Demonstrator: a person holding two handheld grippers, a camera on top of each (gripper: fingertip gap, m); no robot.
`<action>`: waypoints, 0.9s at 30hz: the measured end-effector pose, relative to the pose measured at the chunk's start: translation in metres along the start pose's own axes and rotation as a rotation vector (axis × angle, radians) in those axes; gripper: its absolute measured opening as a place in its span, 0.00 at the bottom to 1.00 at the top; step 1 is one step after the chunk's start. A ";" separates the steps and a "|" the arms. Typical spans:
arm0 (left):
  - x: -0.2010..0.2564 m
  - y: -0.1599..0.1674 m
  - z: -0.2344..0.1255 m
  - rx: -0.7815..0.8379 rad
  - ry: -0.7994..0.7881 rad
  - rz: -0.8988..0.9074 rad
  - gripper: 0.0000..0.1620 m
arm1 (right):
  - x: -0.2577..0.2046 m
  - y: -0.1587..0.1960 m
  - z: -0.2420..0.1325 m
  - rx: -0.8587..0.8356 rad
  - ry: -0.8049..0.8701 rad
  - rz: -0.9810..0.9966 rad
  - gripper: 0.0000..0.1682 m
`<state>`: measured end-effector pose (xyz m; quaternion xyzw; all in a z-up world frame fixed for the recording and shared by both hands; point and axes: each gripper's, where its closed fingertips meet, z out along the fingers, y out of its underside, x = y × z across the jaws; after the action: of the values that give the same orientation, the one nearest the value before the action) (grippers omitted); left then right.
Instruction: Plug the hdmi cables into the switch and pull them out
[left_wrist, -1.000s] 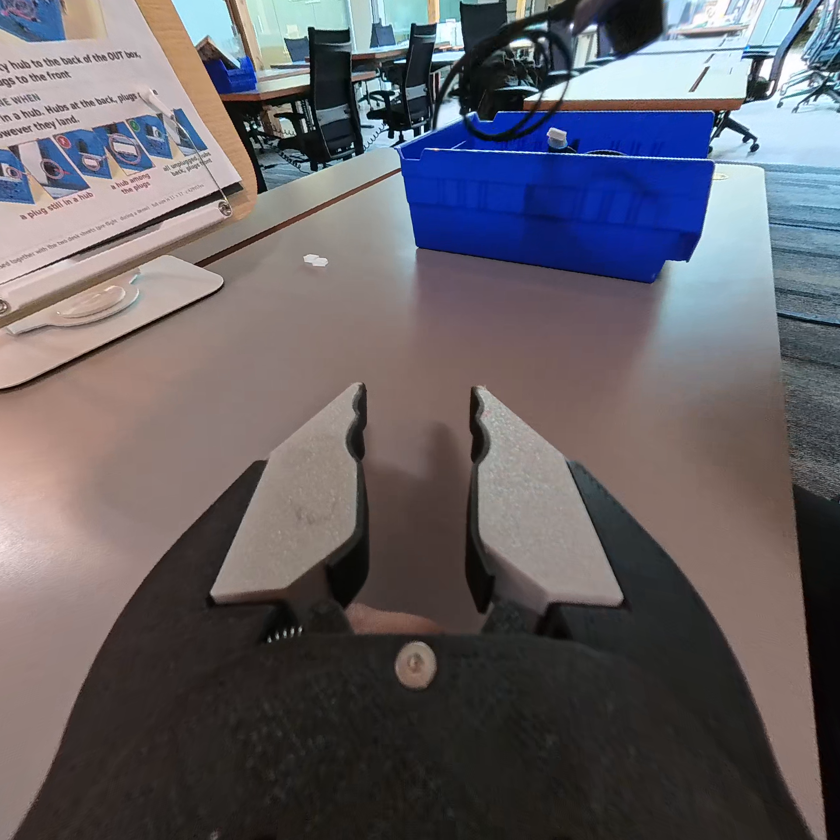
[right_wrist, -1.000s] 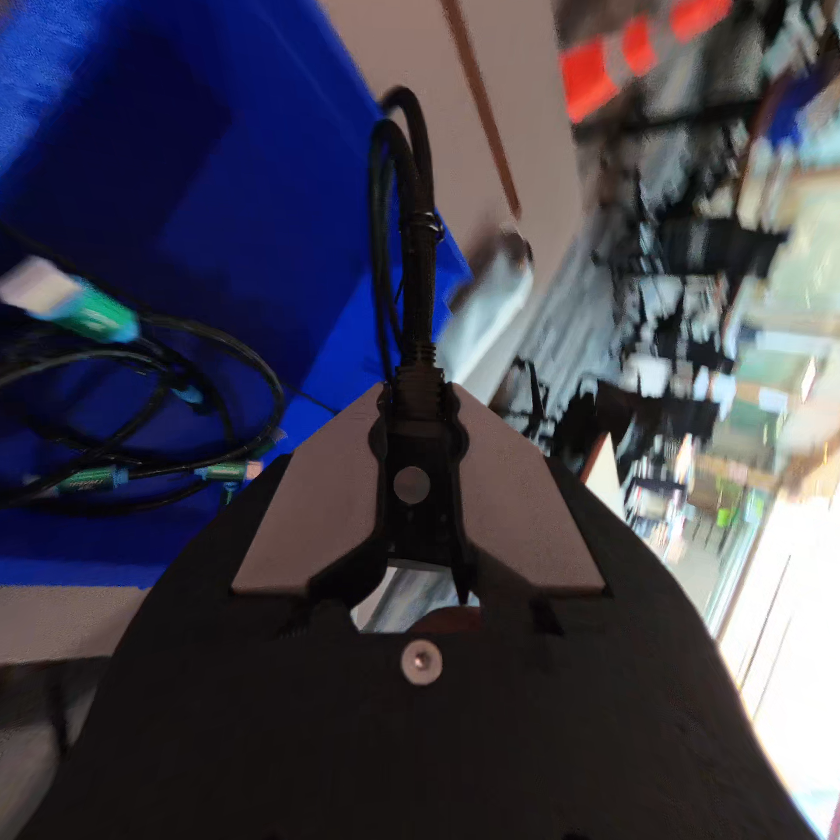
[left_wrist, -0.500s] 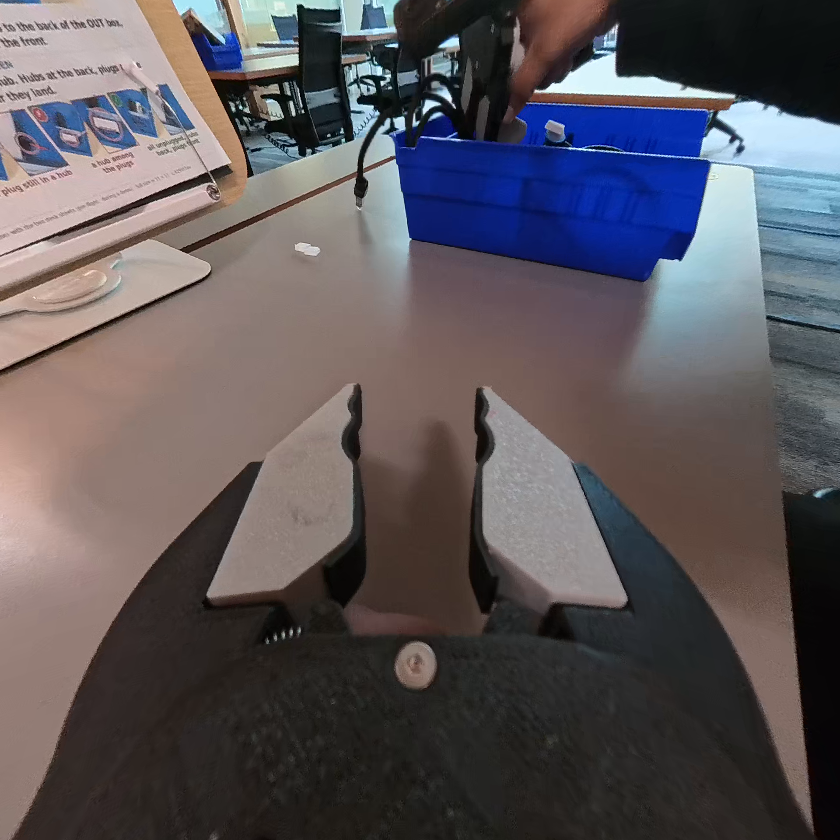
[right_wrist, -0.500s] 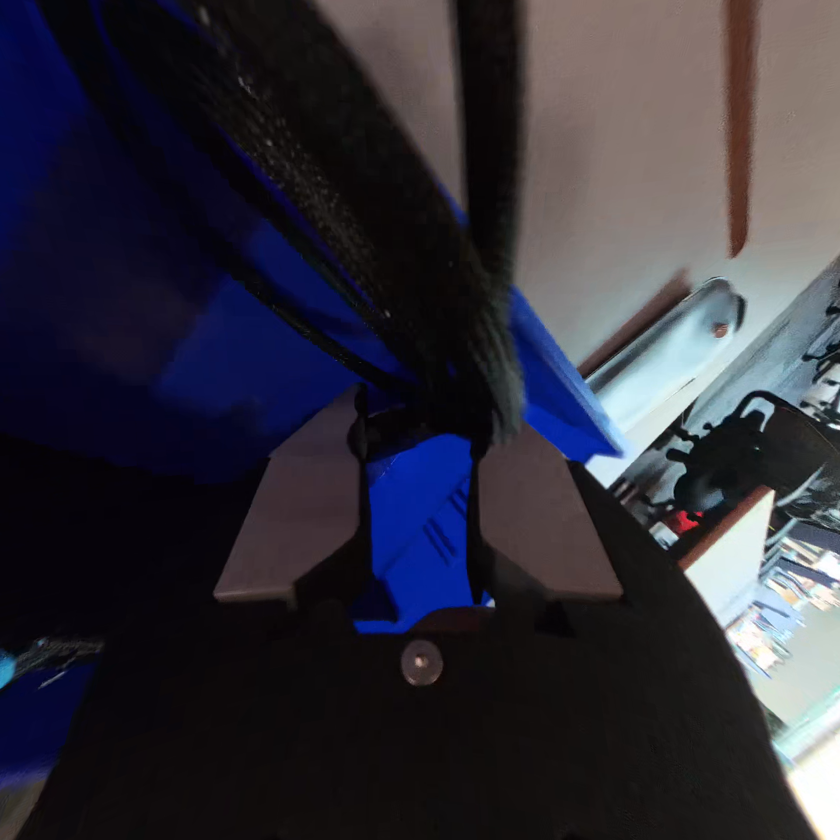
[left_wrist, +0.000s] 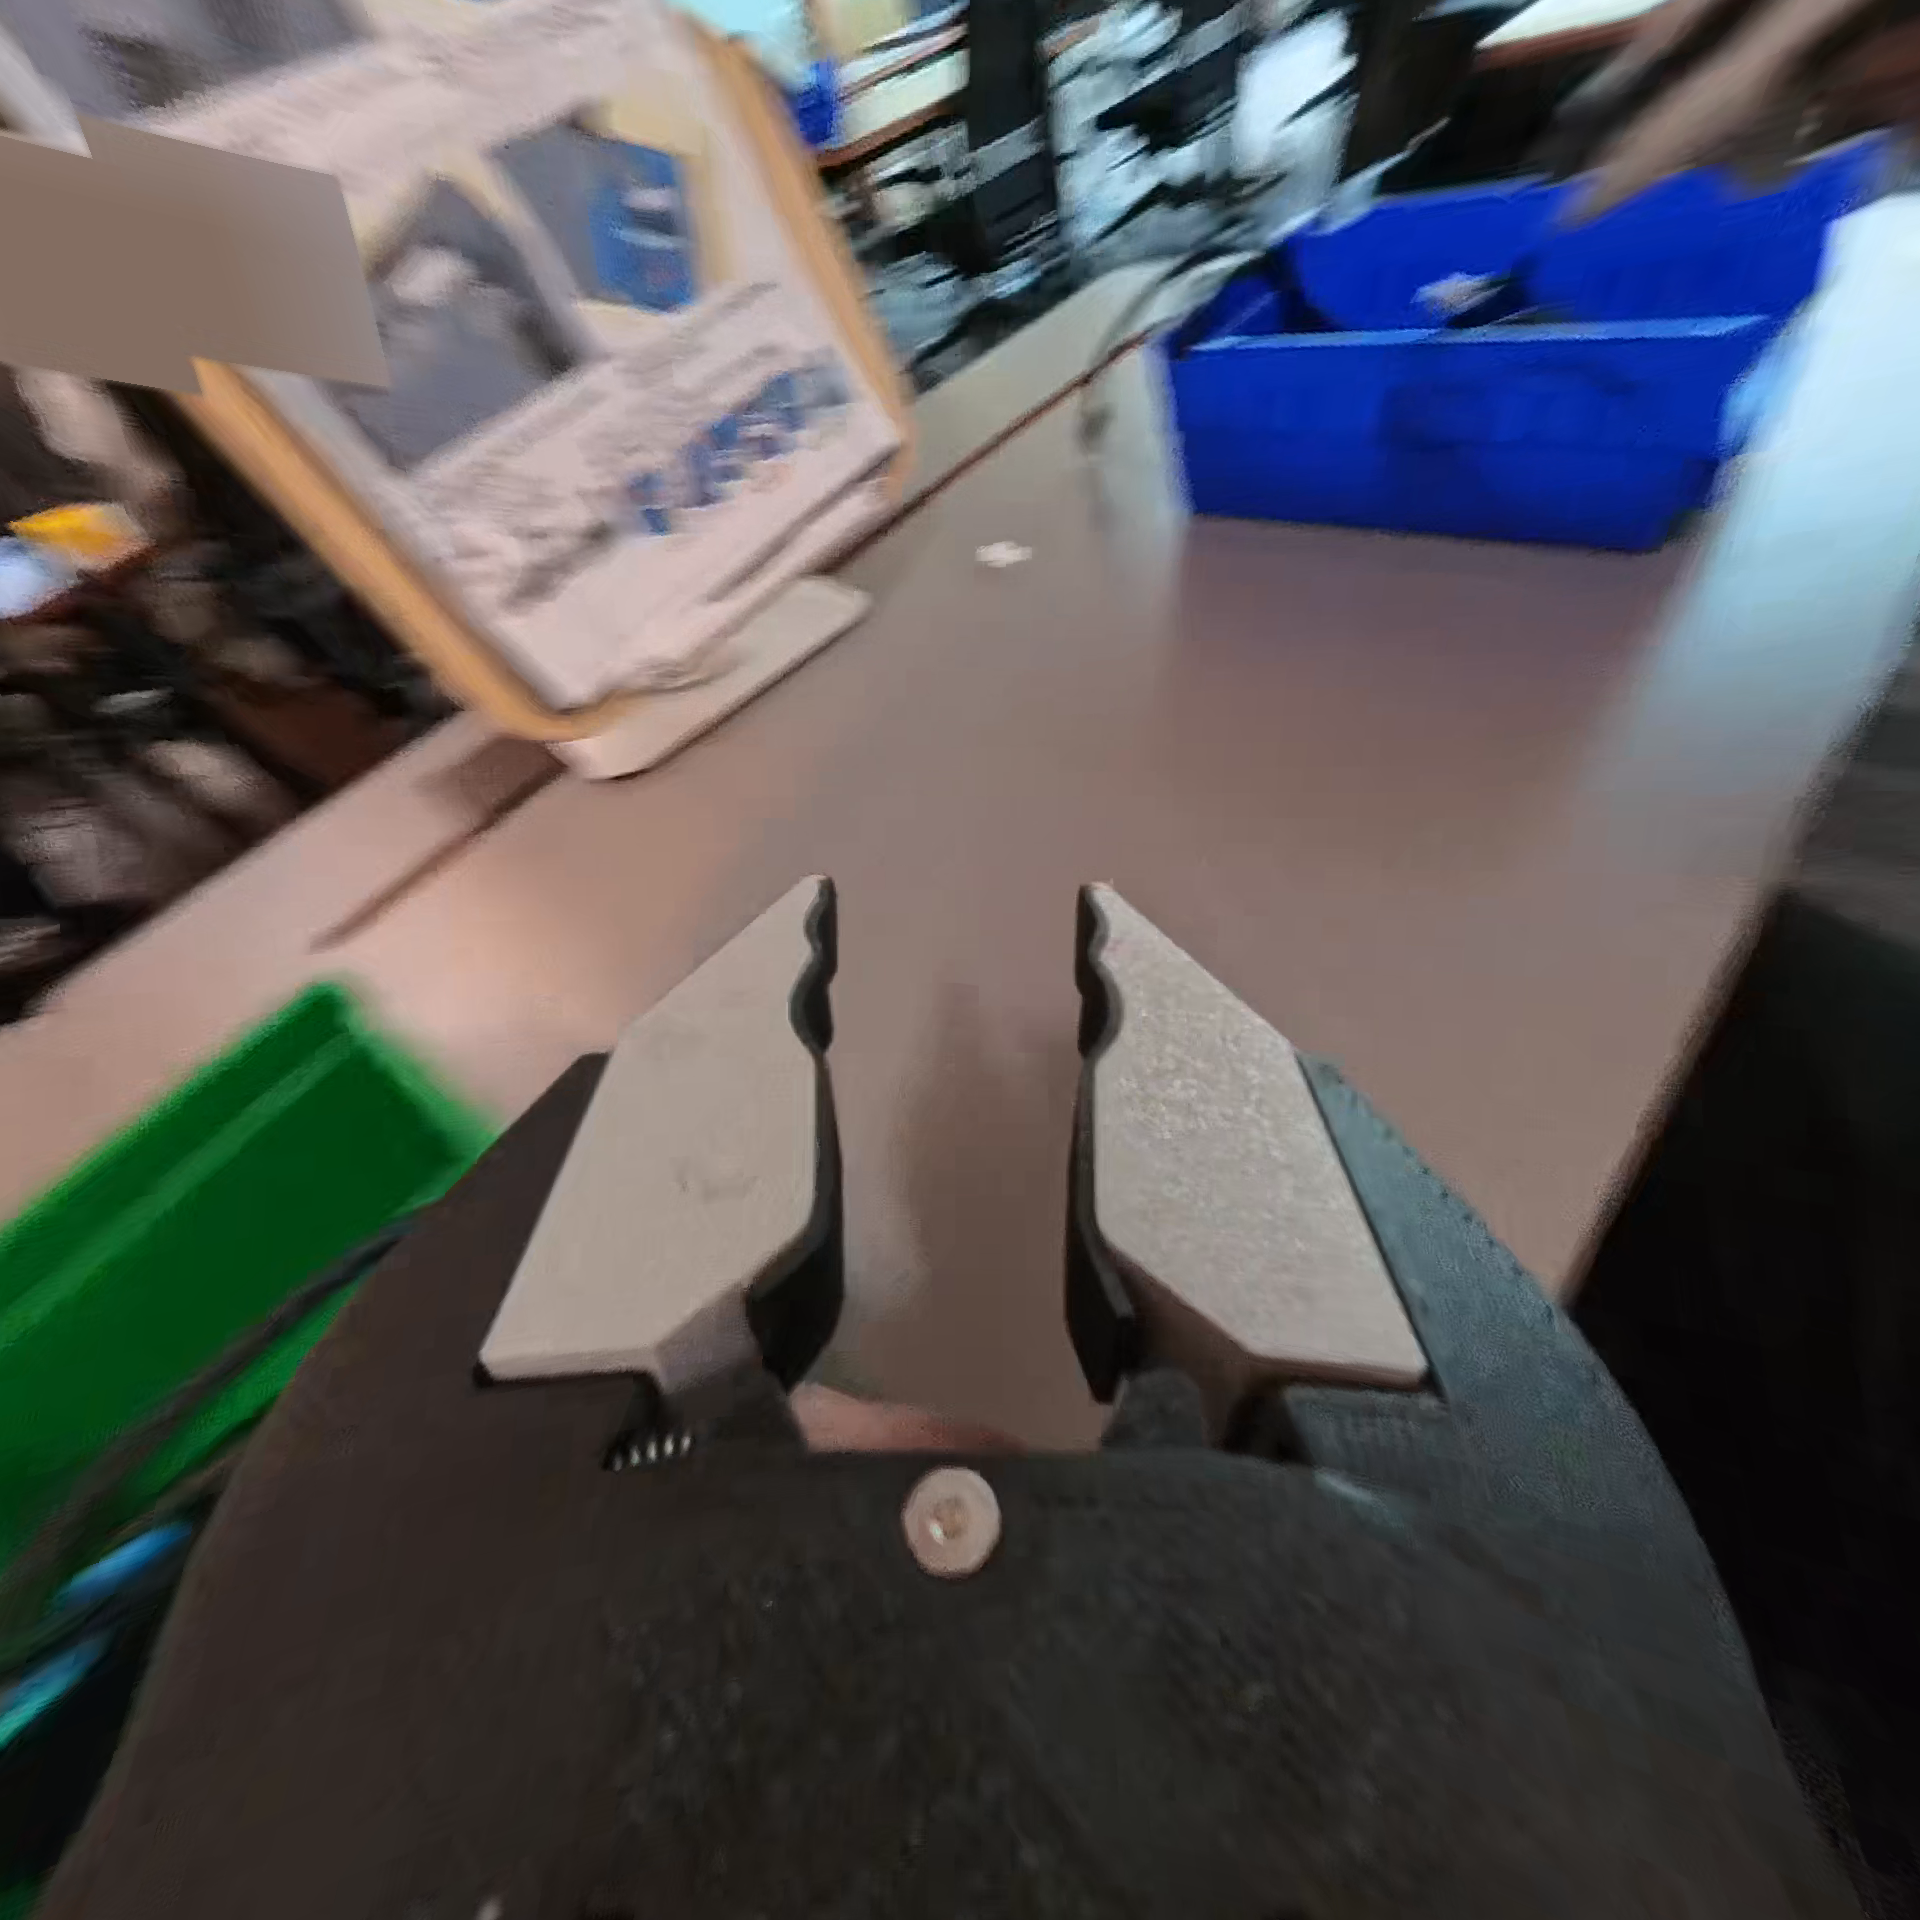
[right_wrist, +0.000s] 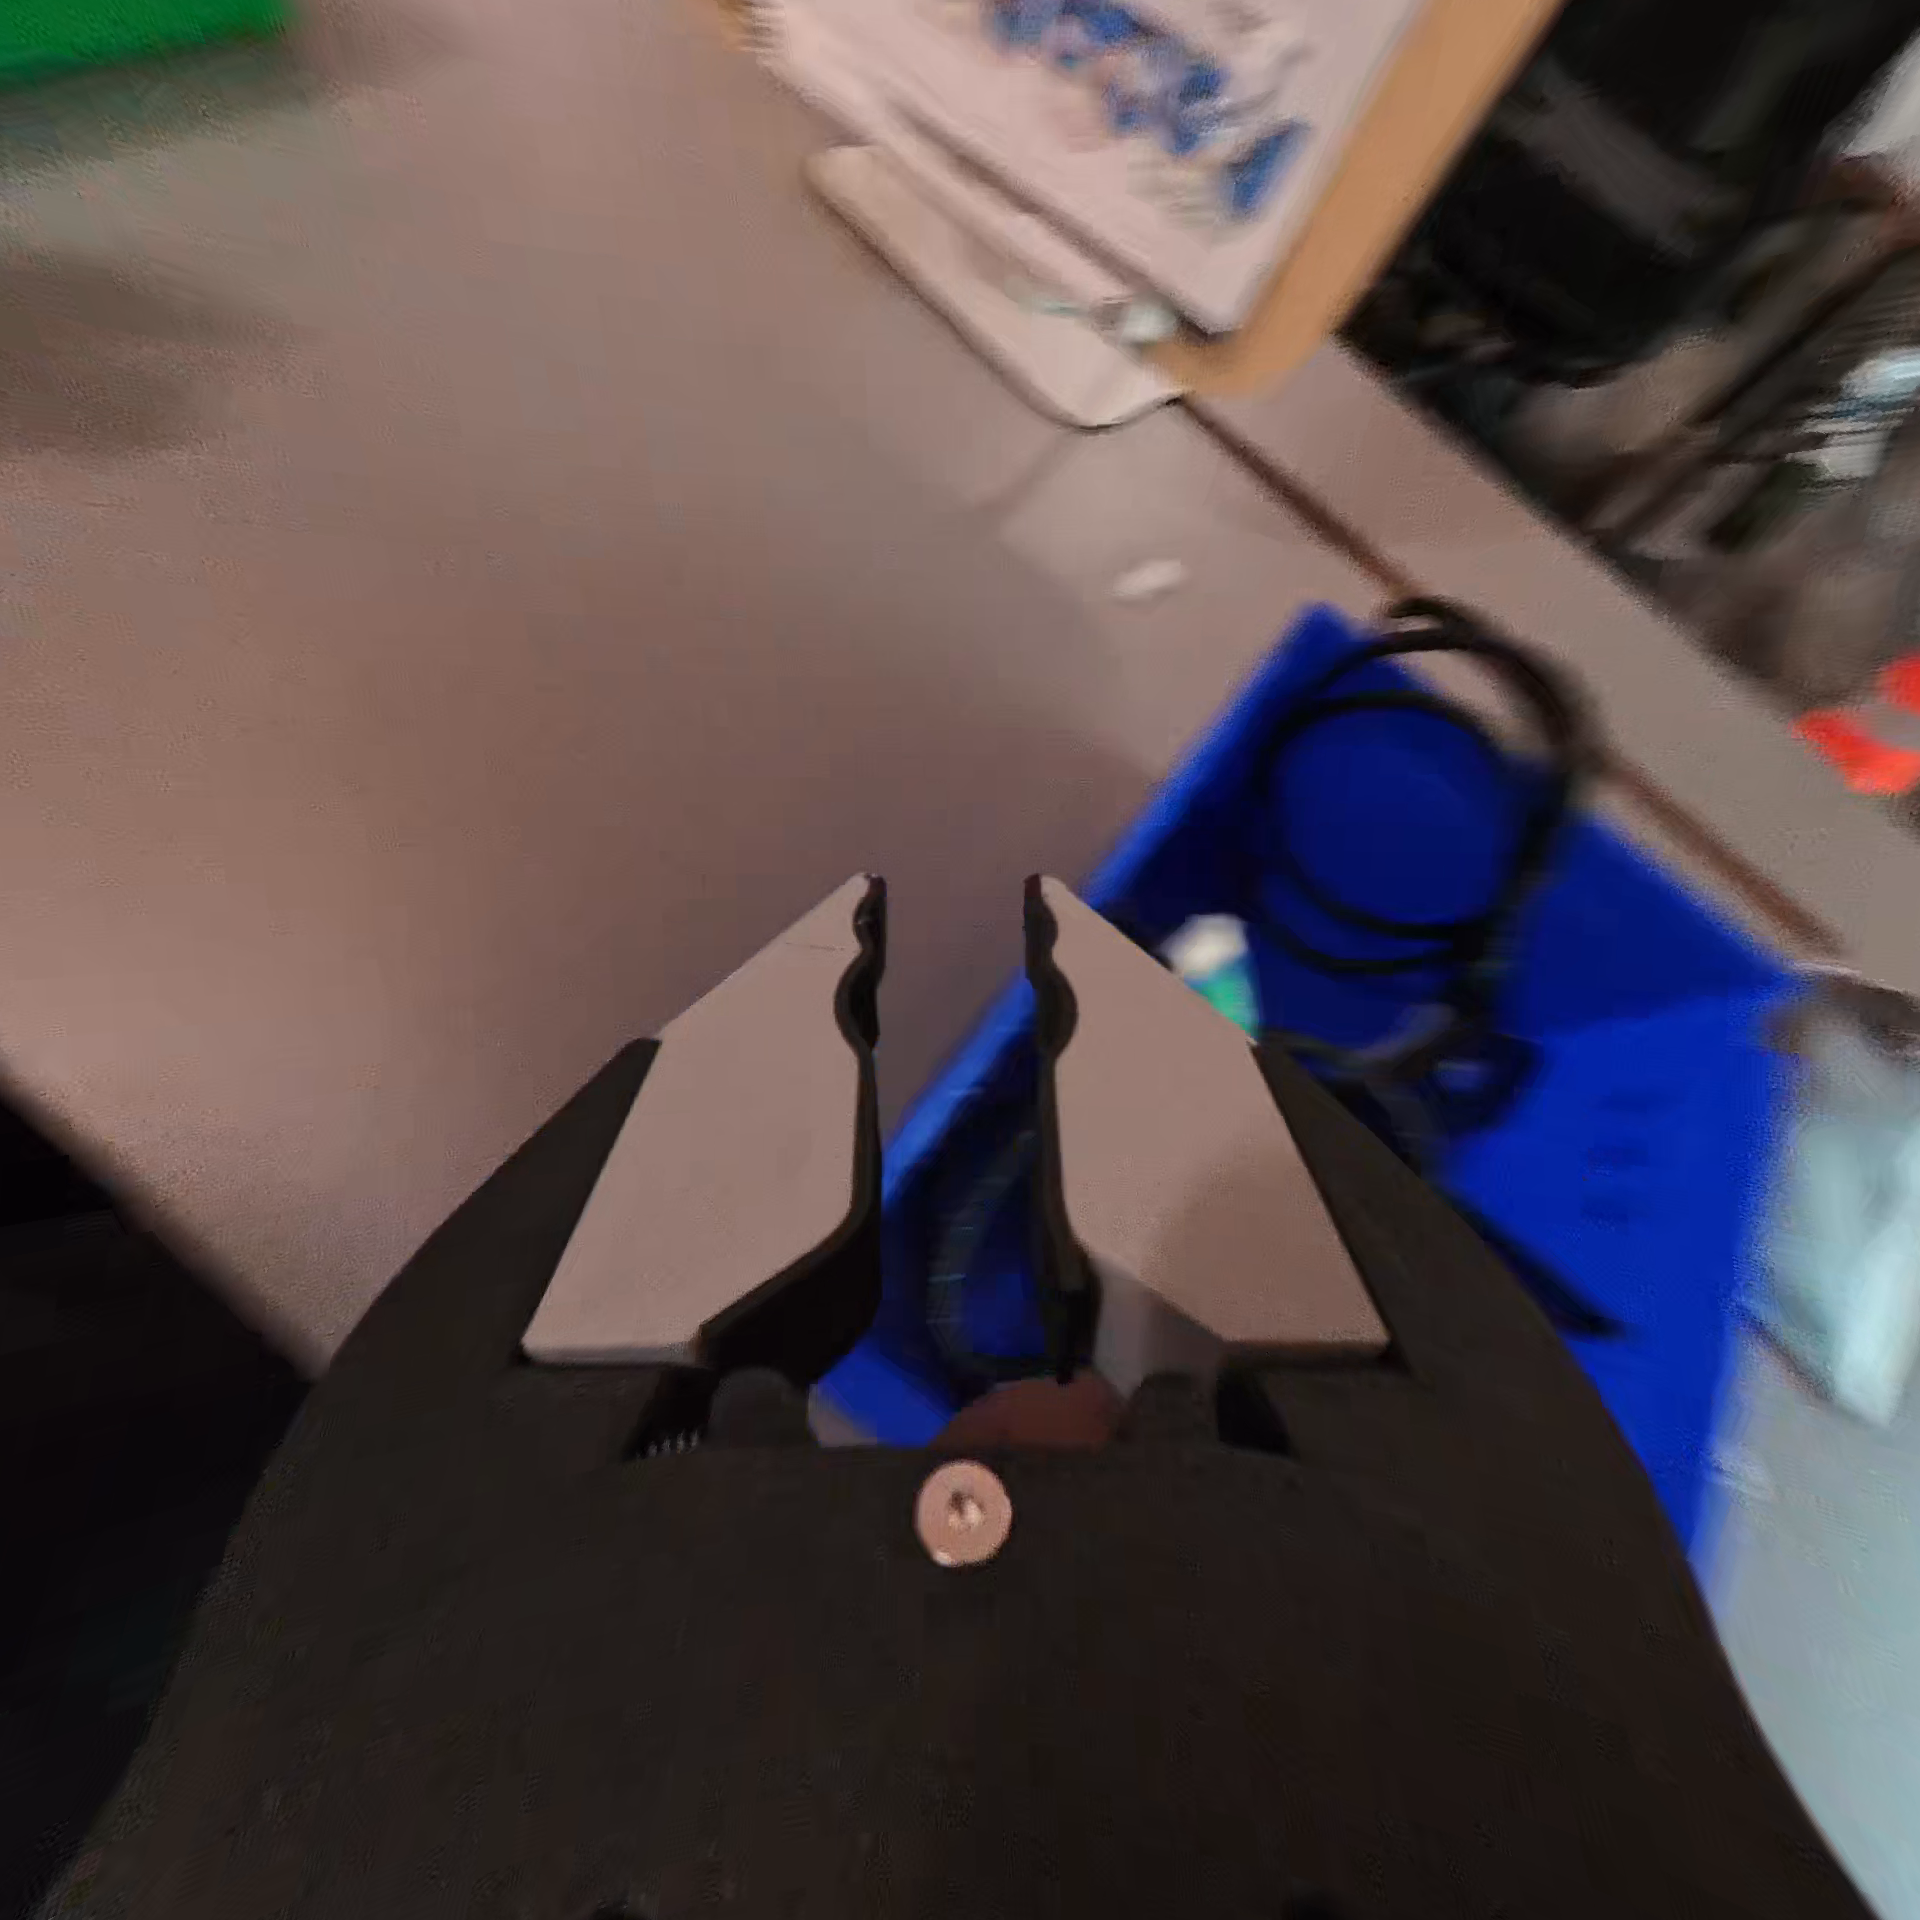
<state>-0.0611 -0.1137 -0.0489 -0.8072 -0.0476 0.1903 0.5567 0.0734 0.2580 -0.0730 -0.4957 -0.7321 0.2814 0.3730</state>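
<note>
The left gripper (left_wrist: 954, 902) has its jaws parted by a wide gap with nothing between them, held low over the bare brown counter (left_wrist: 1195, 790). The right gripper (right_wrist: 954, 896) shows its jaws a narrower way apart and likewise empty; half a second ago a black cable sat across its fingertips, and a second ago it was clamped on a black plug.

Counted: two grippers, one blue bin (right_wrist: 1621, 1174), one green bin (left_wrist: 197, 1195), one instruction board on a stand (left_wrist: 623, 436), and one small white scrap (left_wrist: 1003, 554) on the counter.

The black hdmi cables (right_wrist: 1382, 790) lie coiled inside the blue bin, just under and to the right of the right gripper; their number is too blurred to tell. One teal-and-white plug (right_wrist: 1216, 971) shows beside the right finger. No switch can be made out.

Since the earlier frame the left view has swung left, bringing the green bin into its lower left corner, and both views are now motion-blurred.
</note>
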 end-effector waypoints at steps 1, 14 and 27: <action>-0.031 0.001 -0.014 -0.044 -0.100 0.033 0.27 | -0.027 0.003 -0.001 0.011 -0.101 0.025 0.16; -0.172 0.128 -0.028 -0.879 -0.269 0.310 0.02 | -0.189 -0.025 -0.011 0.189 -0.687 0.093 0.24; -0.130 -0.130 -0.057 -0.100 -0.481 0.368 0.00 | -0.205 -0.084 -0.006 0.415 -0.774 0.273 0.26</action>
<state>-0.1431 -0.1531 0.1212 -0.7604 -0.0402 0.4710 0.4453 0.0824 0.0369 -0.0585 -0.3610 -0.6736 0.6331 0.1231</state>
